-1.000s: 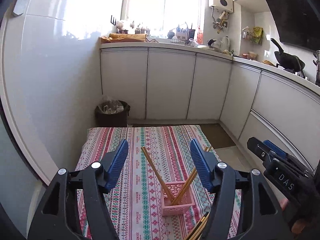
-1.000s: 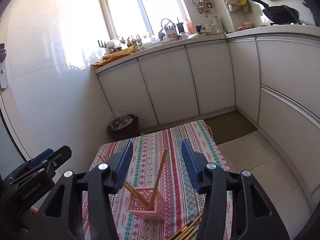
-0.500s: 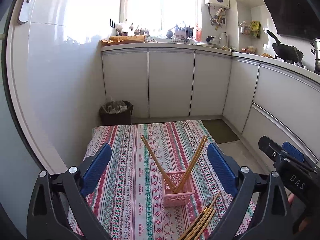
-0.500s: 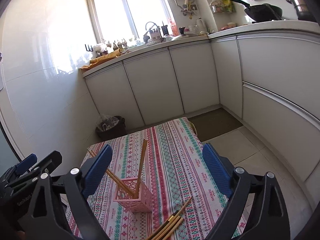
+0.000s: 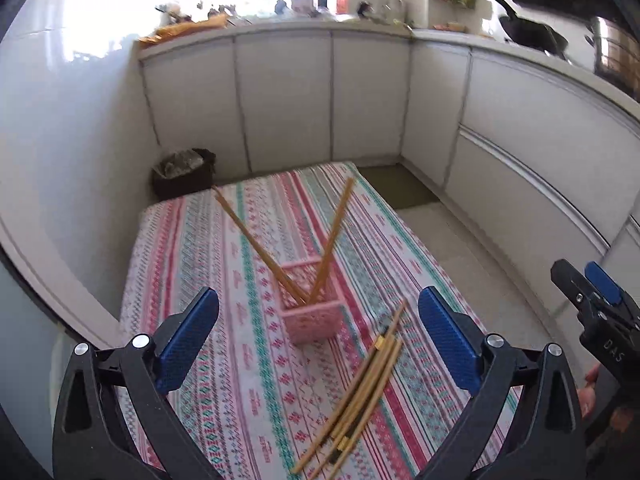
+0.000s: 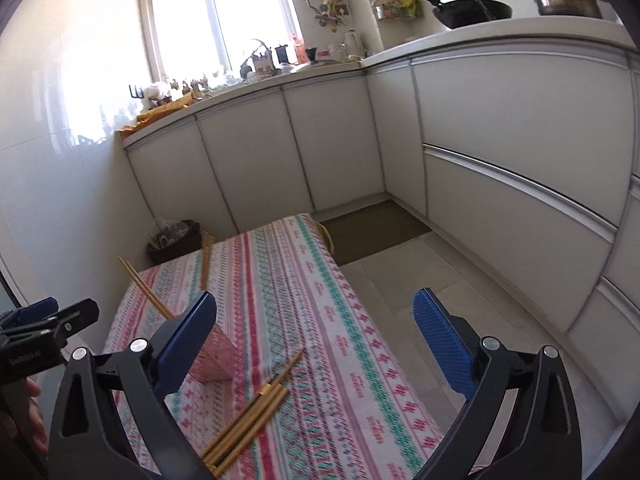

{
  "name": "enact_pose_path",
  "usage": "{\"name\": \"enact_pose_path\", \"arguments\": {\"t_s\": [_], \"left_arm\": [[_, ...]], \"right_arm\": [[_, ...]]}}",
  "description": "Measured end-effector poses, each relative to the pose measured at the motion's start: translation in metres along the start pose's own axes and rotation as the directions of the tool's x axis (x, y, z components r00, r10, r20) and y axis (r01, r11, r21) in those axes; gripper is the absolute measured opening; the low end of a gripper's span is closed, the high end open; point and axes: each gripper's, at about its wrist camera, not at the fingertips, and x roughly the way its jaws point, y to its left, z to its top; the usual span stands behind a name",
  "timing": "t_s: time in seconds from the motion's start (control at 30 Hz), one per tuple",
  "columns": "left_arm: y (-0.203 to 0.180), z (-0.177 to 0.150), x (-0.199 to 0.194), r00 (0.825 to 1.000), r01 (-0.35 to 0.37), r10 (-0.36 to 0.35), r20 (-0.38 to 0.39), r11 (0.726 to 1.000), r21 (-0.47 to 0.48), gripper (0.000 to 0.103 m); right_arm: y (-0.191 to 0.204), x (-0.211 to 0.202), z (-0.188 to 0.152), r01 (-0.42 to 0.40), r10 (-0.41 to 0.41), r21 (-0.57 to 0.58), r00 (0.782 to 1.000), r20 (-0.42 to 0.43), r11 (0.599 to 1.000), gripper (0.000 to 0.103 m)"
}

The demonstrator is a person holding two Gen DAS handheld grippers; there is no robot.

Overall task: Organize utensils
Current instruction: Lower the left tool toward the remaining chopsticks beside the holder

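Note:
A small pink holder (image 5: 313,312) stands on the striped tablecloth (image 5: 208,248), with chopsticks (image 5: 256,246) leaning out of it to the left and to the right. A loose bundle of several chopsticks (image 5: 360,392) lies on the cloth just in front of the holder. My left gripper (image 5: 318,320) hangs above the holder and bundle, jaws wide open, nothing between them. In the right wrist view my right gripper (image 6: 314,320) is also wide open and empty above the cloth; the loose chopsticks (image 6: 252,420) lie below it, and the holder (image 6: 214,360) is partly hidden behind its left finger.
White kitchen cabinets (image 6: 328,148) run along the back and right. A dark waste bin (image 5: 182,172) sits on the floor beyond the table's far left corner. A floor mat (image 6: 376,232) lies past the table's far right corner. The other gripper shows at each view's edge.
Both grippers opened from half-spread to fully wide. Both moved forward and down toward the table, so the holder and the loose chopsticks now sit closer and higher in view.

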Motion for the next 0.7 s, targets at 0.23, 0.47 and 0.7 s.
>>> {"name": "enact_pose_path", "arguments": {"t_s": [0.23, 0.47, 0.7], "left_arm": [[-0.042, -0.016, 0.07, 0.92, 0.25, -0.234, -0.315, 0.968, 0.01, 0.096], [-0.077, -0.012, 0.157, 0.838, 0.269, -0.259, -0.481, 0.962, -0.051, 0.095], [-0.09, -0.015, 0.239, 0.795, 0.192, -0.14, -0.59, 0.981, 0.027, 0.051]], "right_arm": [[-0.06, 0.025, -0.023, 0.094, -0.067, 0.132, 0.979, -0.194, 0.987, 0.096], [-0.093, 0.041, -0.034, 0.126, -0.042, 0.253, 0.948, -0.314, 0.959, 0.096], [-0.107, 0.052, -0.037, 0.124, 0.007, 0.321, 0.926, -0.376, 0.939, 0.096]]}}
